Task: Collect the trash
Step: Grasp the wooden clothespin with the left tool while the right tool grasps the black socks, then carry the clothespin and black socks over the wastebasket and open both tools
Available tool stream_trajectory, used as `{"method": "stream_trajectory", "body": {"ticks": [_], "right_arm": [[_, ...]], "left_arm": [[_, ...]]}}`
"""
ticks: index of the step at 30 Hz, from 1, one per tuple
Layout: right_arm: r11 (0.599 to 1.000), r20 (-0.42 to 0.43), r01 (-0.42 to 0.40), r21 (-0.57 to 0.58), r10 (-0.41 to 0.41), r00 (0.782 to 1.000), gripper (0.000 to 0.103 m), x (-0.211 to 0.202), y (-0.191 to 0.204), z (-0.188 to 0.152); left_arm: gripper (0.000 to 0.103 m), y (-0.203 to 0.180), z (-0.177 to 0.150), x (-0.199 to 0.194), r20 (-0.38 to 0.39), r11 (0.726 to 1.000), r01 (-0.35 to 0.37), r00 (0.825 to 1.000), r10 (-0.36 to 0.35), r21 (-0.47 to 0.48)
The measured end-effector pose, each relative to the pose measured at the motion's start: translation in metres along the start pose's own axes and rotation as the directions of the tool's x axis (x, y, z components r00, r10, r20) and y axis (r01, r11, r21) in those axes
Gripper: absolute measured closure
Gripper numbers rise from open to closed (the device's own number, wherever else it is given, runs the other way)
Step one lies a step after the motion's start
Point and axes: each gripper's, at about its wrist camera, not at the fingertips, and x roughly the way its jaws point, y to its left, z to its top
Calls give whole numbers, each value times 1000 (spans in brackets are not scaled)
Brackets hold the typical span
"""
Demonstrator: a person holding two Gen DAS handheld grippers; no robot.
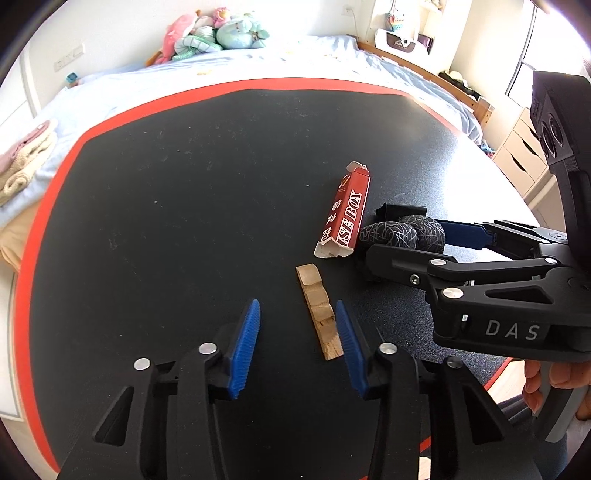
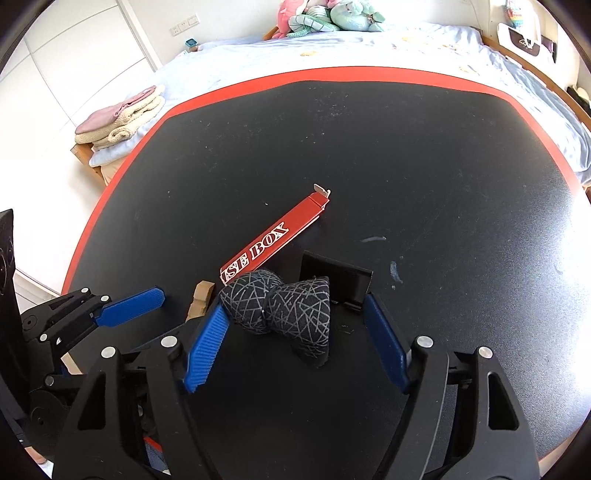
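A torn red carton (image 1: pixel 345 216) printed "BOX" lies on the black table (image 1: pixel 184 184); it also shows in the right wrist view (image 2: pixel 275 242). A strip of brown cardboard (image 1: pixel 319 310) lies just in front of it, its tip close to my left gripper's right finger. My left gripper (image 1: pixel 297 314) is open and empty, the strip partly between its fingers. A dark pouch with pale line pattern (image 2: pixel 284 310), pinched in the middle, sits between the open fingers of my right gripper (image 2: pixel 295 314), untouched on the right side. A small black box (image 2: pixel 340 277) stands behind the pouch.
The table has a red border (image 2: pixel 369 72). Behind it is a bed with a pale blue sheet (image 2: pixel 369 44), plush toys (image 2: pixel 325 14) and folded towels (image 2: pixel 118 118). White drawers (image 1: pixel 524 155) stand at the right. My left gripper shows low at the left in the right wrist view (image 2: pixel 110 314).
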Motion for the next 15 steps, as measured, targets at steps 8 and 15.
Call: {"method": "stream_trajectory", "body": {"ticks": [8,15], "right_arm": [[1000,10,-10,-15,10,1000,56,-6,3,-1],[1000,45,-14,-17,14,999,63,-22,-1,-5]], "left_arm": [[91,-9,3,1,-16,999,45,999,-44,26],[93,-8,0,-2,-20,998,49,999,-48,30]]}}
